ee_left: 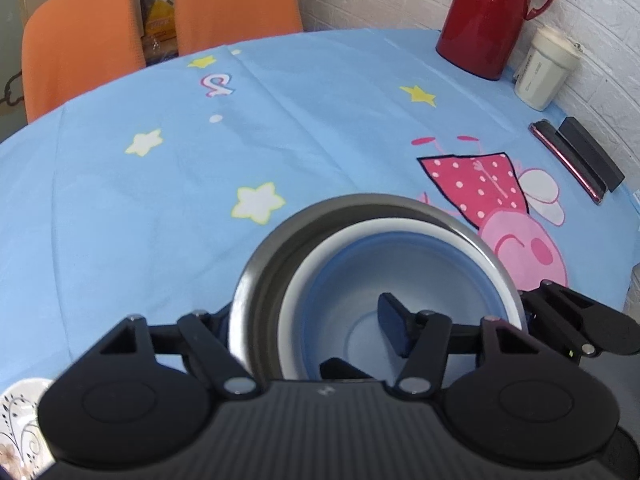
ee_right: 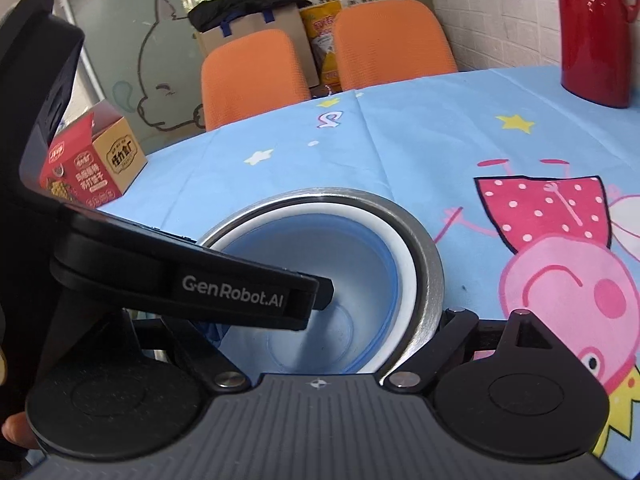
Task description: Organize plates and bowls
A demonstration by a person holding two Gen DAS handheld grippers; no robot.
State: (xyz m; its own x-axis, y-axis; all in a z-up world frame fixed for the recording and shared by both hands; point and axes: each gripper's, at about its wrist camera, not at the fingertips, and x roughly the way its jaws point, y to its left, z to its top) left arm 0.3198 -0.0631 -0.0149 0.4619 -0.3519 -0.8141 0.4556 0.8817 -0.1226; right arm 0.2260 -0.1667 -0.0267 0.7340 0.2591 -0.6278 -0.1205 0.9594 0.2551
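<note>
- Left wrist view: a steel bowl (ee_left: 256, 276) sits on the table (ee_left: 160, 184) near its near edge, beside the pink pig print on the blue cloth. A blue bowl with a white rim (ee_left: 340, 280) is nested inside it, leaning toward the right wall of the steel one.
- The left gripper (ee_left: 320, 344) straddles the near-left rims of both bowls, one finger (ee_left: 394, 326) inside the blue bowl, the other outside and hidden. I cannot tell whether the pads press.
- A patterned white plate (ee_left: 20, 420) lies at the near left corner. A red thermos (ee_left: 488, 16) and a white cup (ee_left: 546, 68) stand at the far right edge.
- Right wrist view: the same nested pair, steel bowl (ee_right: 428, 276) round blue bowl (ee_right: 312, 272). The left gripper's finger (ee_right: 256, 292) reaches in from the left.
- The right gripper (ee_right: 320, 360) hangs low over the near rim. Its fingers are hidden, so whether they stand apart or clamped I cannot tell.
- Judged step: the bowls are stacked and being settled. Next calls for releasing the rims cleanly without tipping the blue bowl, then going for the plate.
</note>
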